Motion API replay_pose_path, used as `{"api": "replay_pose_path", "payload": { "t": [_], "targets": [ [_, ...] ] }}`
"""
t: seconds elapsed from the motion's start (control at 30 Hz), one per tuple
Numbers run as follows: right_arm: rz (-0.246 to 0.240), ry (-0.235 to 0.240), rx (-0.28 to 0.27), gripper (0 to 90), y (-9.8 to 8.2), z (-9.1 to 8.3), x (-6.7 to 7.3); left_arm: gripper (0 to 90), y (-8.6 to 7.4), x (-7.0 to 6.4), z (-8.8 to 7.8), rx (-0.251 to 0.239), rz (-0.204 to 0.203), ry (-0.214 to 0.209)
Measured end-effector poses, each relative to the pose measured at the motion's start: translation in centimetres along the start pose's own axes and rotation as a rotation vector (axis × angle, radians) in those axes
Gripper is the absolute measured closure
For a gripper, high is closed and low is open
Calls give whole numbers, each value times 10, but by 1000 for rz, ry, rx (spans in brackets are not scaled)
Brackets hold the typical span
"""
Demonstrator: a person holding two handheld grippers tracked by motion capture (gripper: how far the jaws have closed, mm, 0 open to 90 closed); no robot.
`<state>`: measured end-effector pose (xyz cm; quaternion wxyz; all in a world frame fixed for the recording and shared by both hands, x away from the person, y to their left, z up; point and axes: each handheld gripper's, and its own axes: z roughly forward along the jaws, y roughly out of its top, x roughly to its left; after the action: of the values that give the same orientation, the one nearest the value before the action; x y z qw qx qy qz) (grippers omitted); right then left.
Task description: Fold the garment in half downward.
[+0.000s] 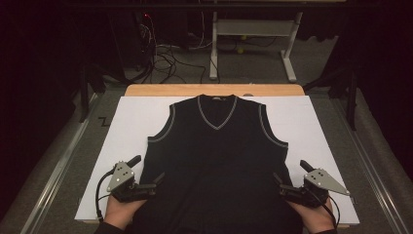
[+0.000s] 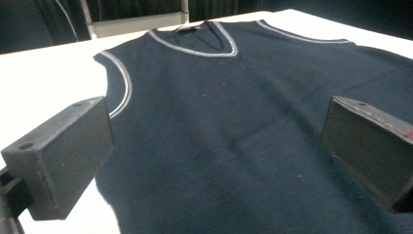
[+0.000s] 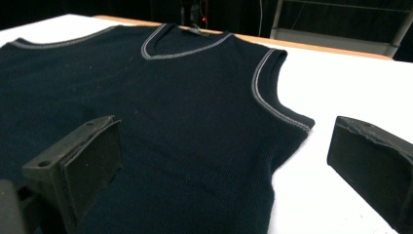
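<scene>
Here a dark vest [image 1: 216, 161] is laid flat on a white sheet [image 1: 131, 122] that covers the wooden bench [image 1: 214, 90], with its neck turned away from the person. The left tool [image 1: 158, 179] is held at the vest's left side and the right tool [image 1: 277, 180] at its right side, each with its jaws spread wide and nothing gripped. Beyond the bench, cables [image 1: 165, 61] and a grey table frame [image 1: 253, 44] are seen on the floor.

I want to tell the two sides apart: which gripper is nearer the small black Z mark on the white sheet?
Left. The left gripper sits below the Z mark; the right gripper is across the vest.
</scene>
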<state>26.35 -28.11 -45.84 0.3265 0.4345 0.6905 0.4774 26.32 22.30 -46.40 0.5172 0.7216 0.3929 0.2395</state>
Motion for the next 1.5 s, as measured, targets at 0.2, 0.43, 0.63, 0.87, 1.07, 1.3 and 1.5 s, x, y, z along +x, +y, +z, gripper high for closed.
{"api": "replay_pose_path", "payload": {
  "t": [0.2,0.43,0.63,0.87,1.07,1.3,1.5],
  "targets": [
    [-5,-11,-16,1,1,-1,-1,0,-2,7,-1,-1,-19,19],
    [-11,2,-23,2,2,0,1,0,-2,9,-3,-6,-26,30],
    [-8,-1,-18,1,2,2,1,0,-4,17,1,9,-65,15],
    [-30,-16,-4,1,3,3,3,0,-3,22,5,33,-80,11],
    [-36,-32,37,1,3,11,4,0,-1,25,9,64,-102,14],
    [-46,-43,97,1,3,21,4,0,1,28,16,121,-112,8],
    [-37,-50,137,1,1,22,3,0,3,34,22,217,-135,31]
  ]
}}
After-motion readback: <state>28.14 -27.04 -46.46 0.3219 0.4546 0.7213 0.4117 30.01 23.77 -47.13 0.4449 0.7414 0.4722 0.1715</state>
